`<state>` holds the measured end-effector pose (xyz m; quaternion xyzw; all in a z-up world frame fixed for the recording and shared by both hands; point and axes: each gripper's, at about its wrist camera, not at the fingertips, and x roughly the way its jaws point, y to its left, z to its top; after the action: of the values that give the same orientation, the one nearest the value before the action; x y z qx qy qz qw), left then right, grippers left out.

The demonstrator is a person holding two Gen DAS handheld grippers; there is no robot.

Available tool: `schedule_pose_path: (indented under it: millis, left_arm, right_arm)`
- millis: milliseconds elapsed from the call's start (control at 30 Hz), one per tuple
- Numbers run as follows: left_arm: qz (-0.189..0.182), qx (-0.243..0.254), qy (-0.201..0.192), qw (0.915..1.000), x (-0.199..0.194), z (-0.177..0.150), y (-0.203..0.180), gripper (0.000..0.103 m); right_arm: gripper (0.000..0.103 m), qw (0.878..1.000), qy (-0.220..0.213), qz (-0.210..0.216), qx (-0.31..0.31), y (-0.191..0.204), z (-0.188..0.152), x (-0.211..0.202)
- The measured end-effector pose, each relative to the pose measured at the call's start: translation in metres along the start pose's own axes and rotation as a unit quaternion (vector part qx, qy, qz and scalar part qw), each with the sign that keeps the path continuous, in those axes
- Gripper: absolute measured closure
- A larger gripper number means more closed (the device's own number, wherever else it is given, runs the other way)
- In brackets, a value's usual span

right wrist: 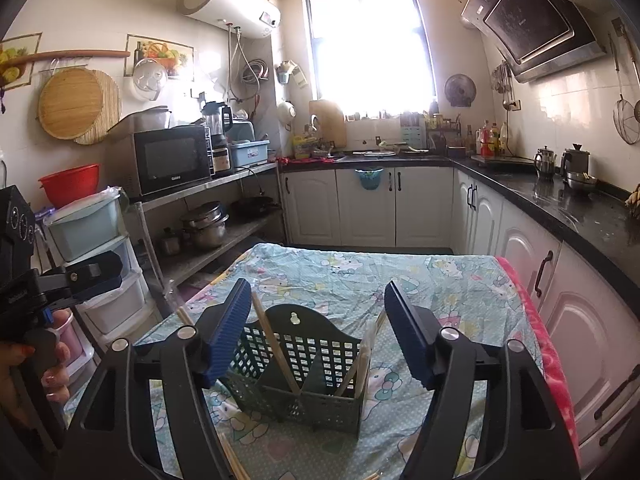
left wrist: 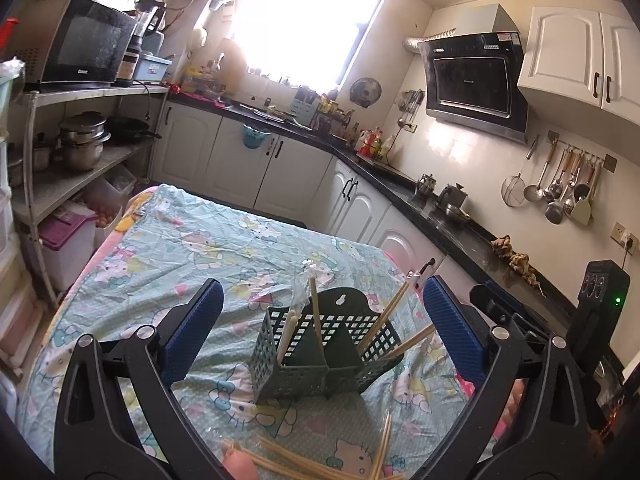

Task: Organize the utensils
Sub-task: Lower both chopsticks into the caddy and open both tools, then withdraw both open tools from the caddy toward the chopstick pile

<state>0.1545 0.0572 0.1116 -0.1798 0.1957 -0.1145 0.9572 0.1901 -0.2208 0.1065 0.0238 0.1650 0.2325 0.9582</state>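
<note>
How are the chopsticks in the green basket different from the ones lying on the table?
The pale wooden chopsticks in the dark green plastic lattice basket stand up and lean on its walls; the pale wooden chopsticks on the cartoon-print tablecloth lie flat. The basket ones are sorted into compartments; the table ones lie loose, near the camera. All look like the same light wood.

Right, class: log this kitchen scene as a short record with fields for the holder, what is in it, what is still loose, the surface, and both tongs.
holder: green perforated utensil basket, upright, divided into compartments
in holder: several chopsticks, leaning
loose: more chopsticks lying on the cloth in front of it
surface: table with cartoon-print cloth
left tongs: open, holding nothing
right tongs: open, holding nothing
</note>
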Motion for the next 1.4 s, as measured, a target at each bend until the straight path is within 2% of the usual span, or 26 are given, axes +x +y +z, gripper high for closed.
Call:
schedule_pose_path:
  millis: [833,1400]
  left_arm:
    - [-0.006,-0.011,0.004,0.9999,-0.037,-0.033,0.002,0.011]
    - [0.011,-0.027,0.047,0.9985,-0.038,-0.074,0.016,0.011]
  right_arm:
    - [0.029,1.0,0.02,0.017,-0.014,0.018,-0.028,-0.037]
    - [0.029,0.998,0.047,0.02,-0.022,0.025,-0.052,-0.044]
